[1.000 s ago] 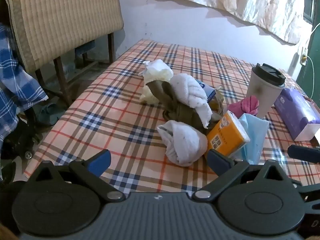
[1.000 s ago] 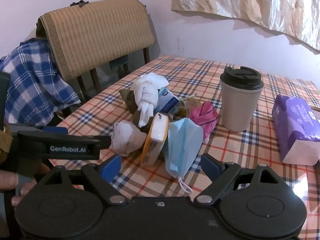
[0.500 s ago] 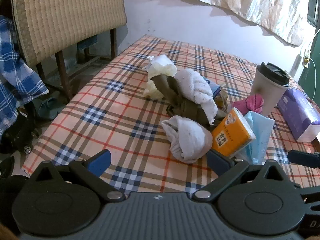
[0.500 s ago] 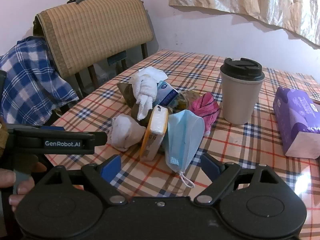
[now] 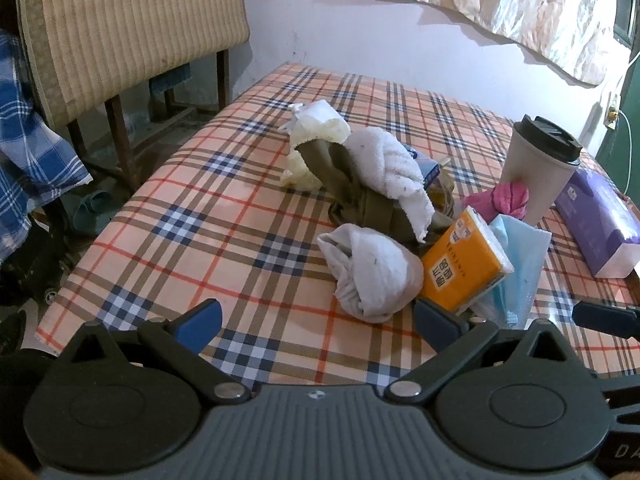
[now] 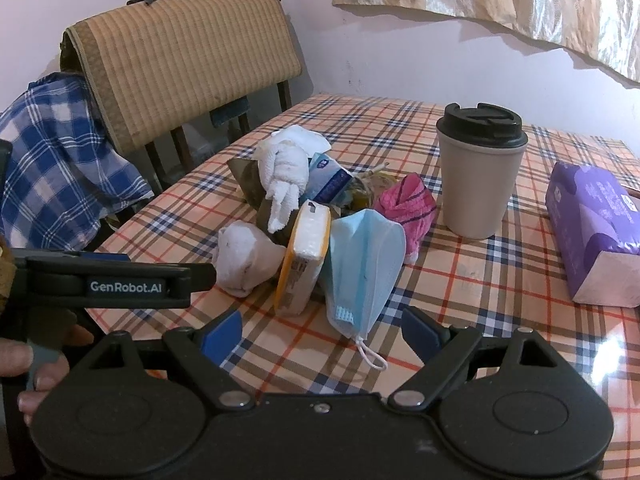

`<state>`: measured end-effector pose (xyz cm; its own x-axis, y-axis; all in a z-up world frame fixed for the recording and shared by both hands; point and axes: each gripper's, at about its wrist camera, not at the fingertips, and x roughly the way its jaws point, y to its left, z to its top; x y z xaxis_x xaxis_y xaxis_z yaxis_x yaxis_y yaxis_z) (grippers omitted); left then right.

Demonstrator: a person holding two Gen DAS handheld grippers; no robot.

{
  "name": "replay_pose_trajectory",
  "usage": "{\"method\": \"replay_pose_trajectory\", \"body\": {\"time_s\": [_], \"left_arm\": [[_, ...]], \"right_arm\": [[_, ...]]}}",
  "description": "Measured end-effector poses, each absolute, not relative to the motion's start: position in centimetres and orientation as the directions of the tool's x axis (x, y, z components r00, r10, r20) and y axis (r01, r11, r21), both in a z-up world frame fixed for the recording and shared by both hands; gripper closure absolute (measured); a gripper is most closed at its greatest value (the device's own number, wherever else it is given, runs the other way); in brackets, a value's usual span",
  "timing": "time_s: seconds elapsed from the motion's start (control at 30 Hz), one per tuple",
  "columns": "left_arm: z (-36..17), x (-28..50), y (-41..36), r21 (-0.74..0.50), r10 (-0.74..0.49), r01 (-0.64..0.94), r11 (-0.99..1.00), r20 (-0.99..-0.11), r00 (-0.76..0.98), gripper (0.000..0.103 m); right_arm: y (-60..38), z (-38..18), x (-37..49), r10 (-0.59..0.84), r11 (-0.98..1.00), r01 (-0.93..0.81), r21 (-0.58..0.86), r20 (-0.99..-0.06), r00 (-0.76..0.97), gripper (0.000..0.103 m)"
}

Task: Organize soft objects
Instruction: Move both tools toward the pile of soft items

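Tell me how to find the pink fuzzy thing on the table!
Look at the checked tablecloth and find the tall beige cup with the black lid. The pink cloth lies bunched by the cup, behind the blue face mask. It is the only pink thing there.

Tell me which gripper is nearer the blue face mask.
Probably the right gripper: the blue face mask lies just ahead between its open fingers. The left gripper faces the white rolled cloth, mask off to its right.
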<state>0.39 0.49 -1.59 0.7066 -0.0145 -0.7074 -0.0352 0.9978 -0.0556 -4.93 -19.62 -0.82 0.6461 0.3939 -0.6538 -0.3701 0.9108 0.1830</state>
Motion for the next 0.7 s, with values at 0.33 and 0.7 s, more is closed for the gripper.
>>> {"method": "replay_pose_trajectory", "body": {"time_s": [0.33, 0.7], "left_arm": [[-2.12, 0.79, 0.36, -0.06, -0.02, -0.032, 0.998, -0.718, 0.696, 0.0], [-2.59, 1.26, 0.21, -0.06, -0.023, -0.03, 0.998, -0.729, 0.684, 0.0]], "right_arm": [[-19.57, -1.28, -4.56, 0.395, 0.91, -0.368, 0.19, -0.663, 0.636, 0.002], [-19.56, -1.81, -4.18, 0.397, 0.91, -0.365, 0.198, -0.673, 0.624, 0.002]]}}
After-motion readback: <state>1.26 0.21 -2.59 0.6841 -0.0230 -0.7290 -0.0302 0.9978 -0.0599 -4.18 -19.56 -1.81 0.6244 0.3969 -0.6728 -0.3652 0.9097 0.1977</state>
